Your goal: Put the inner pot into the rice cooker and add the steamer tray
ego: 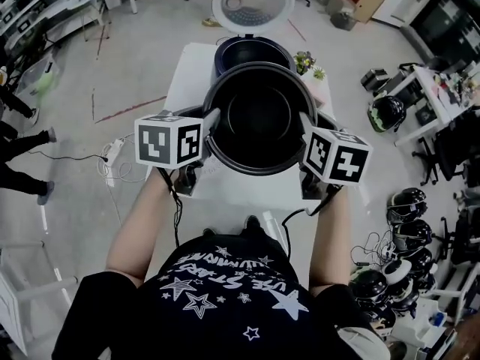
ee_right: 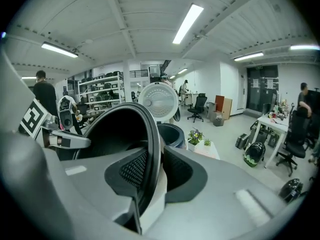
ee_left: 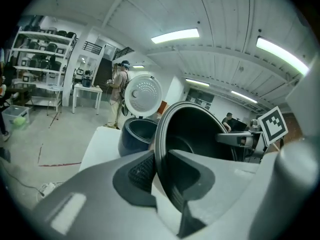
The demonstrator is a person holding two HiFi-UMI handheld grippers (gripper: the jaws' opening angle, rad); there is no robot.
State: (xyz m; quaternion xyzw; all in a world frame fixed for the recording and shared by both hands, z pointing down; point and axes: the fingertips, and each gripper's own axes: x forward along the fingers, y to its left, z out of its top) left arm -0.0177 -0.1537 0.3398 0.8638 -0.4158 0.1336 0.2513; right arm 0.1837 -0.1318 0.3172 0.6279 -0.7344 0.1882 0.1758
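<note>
I hold the black inner pot point(ego: 259, 118) in the air above the white table, just in front of the dark blue rice cooker point(ego: 251, 51). My left gripper point(ego: 210, 120) is shut on the pot's left rim point(ee_left: 162, 159), and my right gripper point(ego: 306, 124) is shut on its right rim point(ee_right: 152, 159). The cooker's round white lid point(ego: 253, 4) stands open behind its empty cavity point(ee_left: 137, 131). In the right gripper view the cooker point(ee_right: 172, 134) shows just beyond the pot. No steamer tray shows in any view.
The small white table point(ego: 187, 70) carries a little potted plant point(ego: 307, 62) at its far right. A power strip and cable point(ego: 112, 156) lie on the floor to the left. Helmets point(ego: 409, 231) and desks crowd the right side. People stand in the background.
</note>
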